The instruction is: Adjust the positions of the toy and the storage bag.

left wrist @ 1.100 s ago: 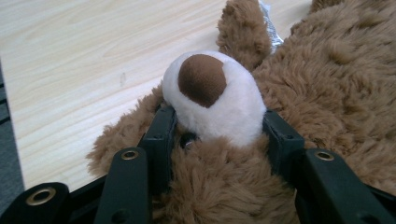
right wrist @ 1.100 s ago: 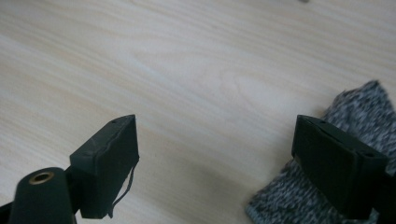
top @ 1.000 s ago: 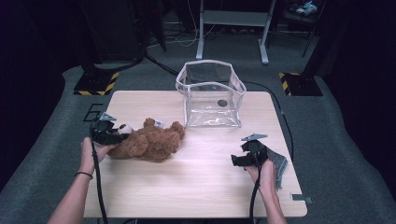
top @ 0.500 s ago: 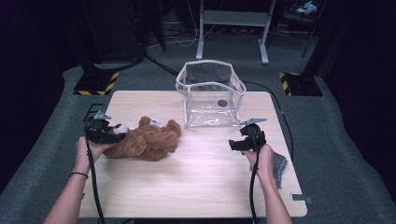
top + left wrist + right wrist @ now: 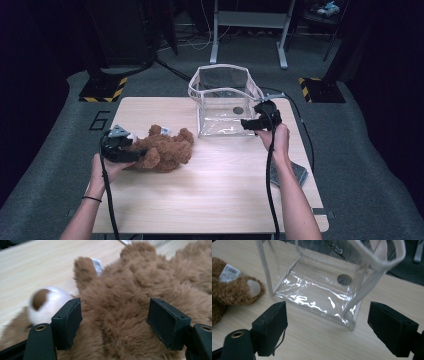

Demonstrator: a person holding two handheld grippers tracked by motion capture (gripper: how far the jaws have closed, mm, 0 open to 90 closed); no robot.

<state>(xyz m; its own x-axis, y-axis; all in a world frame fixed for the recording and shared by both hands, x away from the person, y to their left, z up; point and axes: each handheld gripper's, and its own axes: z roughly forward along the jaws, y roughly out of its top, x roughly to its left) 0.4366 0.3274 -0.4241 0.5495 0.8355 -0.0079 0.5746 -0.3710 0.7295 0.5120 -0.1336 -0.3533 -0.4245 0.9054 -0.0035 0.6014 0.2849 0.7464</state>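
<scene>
A brown teddy bear [image 5: 165, 150] lies on its side on the wooden table [image 5: 200, 200], left of centre. My left gripper [image 5: 140, 155] is at the bear's left end. In the left gripper view the bear's furry body [image 5: 125, 290] sits between the jaws of the left gripper [image 5: 116, 320], which have just been opening and now stand open. A clear plastic bag [image 5: 225, 107] with white trim stands open-topped at the table's far middle. My right gripper [image 5: 246, 123] hovers open at its front right corner. In the right gripper view the bag [image 5: 317, 290] is just beyond the right gripper [image 5: 337, 325].
A dark round disc [image 5: 238, 110] lies on the bag's floor. A grey flat object [image 5: 296, 173] sits near the table's right edge beside the right forearm. Yellow-and-black striped bases [image 5: 102, 92] and a metal stand [image 5: 247, 20] are on the floor behind.
The right gripper has risen and moved forward from the table's right side to the bag's front right corner. The left gripper has shifted slightly onto the bear.
</scene>
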